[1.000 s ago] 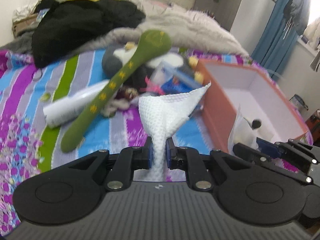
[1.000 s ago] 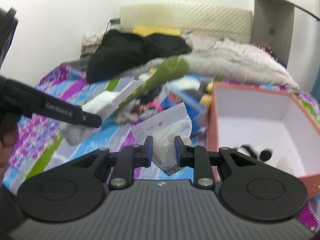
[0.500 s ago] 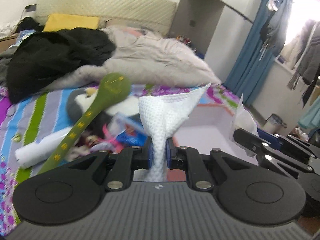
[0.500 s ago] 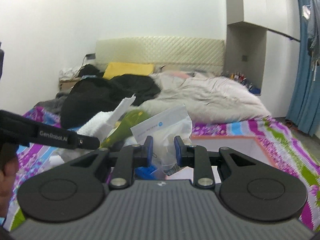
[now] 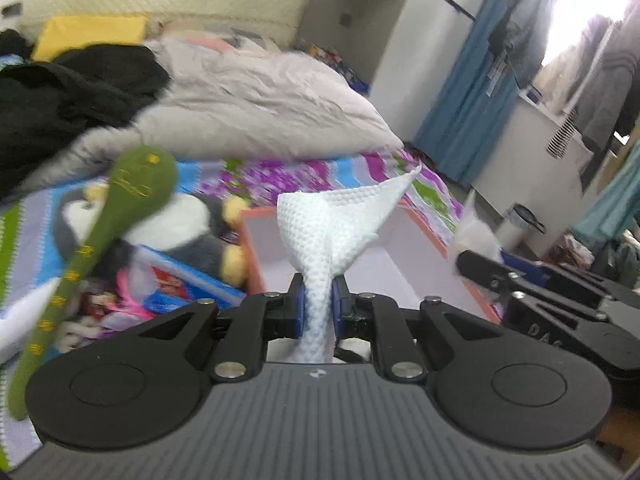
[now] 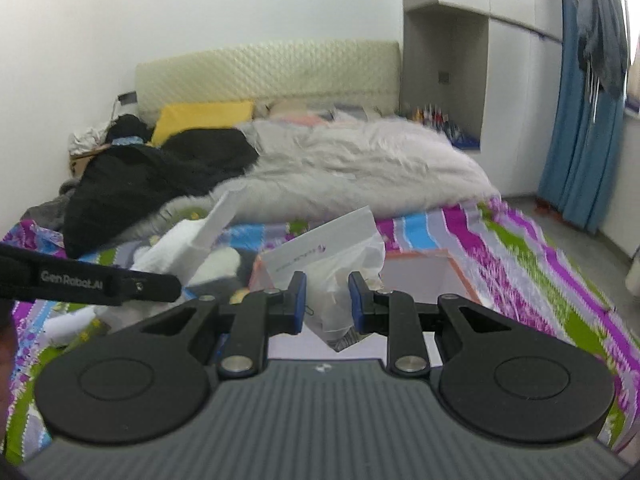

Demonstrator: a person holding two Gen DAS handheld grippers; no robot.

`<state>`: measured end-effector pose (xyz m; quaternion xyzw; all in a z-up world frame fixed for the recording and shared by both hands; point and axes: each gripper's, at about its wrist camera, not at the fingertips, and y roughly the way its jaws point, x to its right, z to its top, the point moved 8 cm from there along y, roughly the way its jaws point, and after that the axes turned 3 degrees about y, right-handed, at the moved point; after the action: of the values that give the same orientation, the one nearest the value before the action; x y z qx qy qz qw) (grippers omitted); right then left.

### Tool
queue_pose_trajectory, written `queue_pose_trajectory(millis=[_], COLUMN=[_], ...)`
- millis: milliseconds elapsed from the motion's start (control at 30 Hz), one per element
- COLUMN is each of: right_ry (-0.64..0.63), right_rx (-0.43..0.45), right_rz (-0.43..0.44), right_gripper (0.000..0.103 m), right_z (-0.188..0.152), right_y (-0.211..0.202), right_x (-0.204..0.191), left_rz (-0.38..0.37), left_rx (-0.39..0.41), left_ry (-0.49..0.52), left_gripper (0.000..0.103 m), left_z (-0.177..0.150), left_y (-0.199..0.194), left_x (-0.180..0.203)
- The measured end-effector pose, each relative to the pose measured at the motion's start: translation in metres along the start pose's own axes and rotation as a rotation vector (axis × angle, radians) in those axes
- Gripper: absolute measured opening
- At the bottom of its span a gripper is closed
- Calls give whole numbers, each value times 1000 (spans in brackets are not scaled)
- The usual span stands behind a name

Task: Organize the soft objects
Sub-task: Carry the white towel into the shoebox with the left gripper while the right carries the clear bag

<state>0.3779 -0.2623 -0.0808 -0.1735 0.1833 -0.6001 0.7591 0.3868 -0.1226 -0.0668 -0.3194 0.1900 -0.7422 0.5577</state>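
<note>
Nearest you, your left gripper (image 5: 318,306) is clamped on a bunched white cloth (image 5: 340,224), which stands up from the pads and fans toward one o'clock. Your right gripper (image 6: 326,300) pinches a clear plastic bag (image 6: 340,264) with a white card in it, the pads pressed into its sides. In the left view the right gripper shows at three o'clock, so the two tools sit just beside each other.

Just beyond both sets of pads lies the open orange box (image 5: 404,276), at twelve o'clock in each view and seemingly below the loads. To finish this step well, bring each load over the white floor of the box, not its rim, lower before you let go, and release one at a time so the cloth does not drape over the wall.

Both tools tilt downward toward the bed; tip them a little more so you can watch the drop.

At nine to ten o'clock in the left view wait a green plush spoon (image 5: 132,196) and a penguin toy (image 5: 192,232). Farther off are black clothes (image 5: 68,96) and a grey duvet (image 5: 256,108).
</note>
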Motion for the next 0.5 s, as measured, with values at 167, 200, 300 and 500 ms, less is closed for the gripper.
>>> queue_pose_trajectory(millis=[167, 200, 300, 500], right_ry=[26, 29, 38, 50], right_rx=[-107, -123, -179, -291], right_rz=[-7, -16, -39, -65], right_gripper=[26, 26, 27, 27], right_z=[-17, -21, -33, -59], right_y=[29, 34, 51, 77], right_x=[24, 27, 41, 60], left_rz=[-44, -37, -15, -17], left_rx=[-128, -147, -194, -322], left_ry=[-20, -25, -14, -51], left_gripper=[16, 16, 16, 16], left_z=[-7, -9, -14, -23], left_y=[54, 63, 83, 122], left_x=[10, 10, 13, 5])
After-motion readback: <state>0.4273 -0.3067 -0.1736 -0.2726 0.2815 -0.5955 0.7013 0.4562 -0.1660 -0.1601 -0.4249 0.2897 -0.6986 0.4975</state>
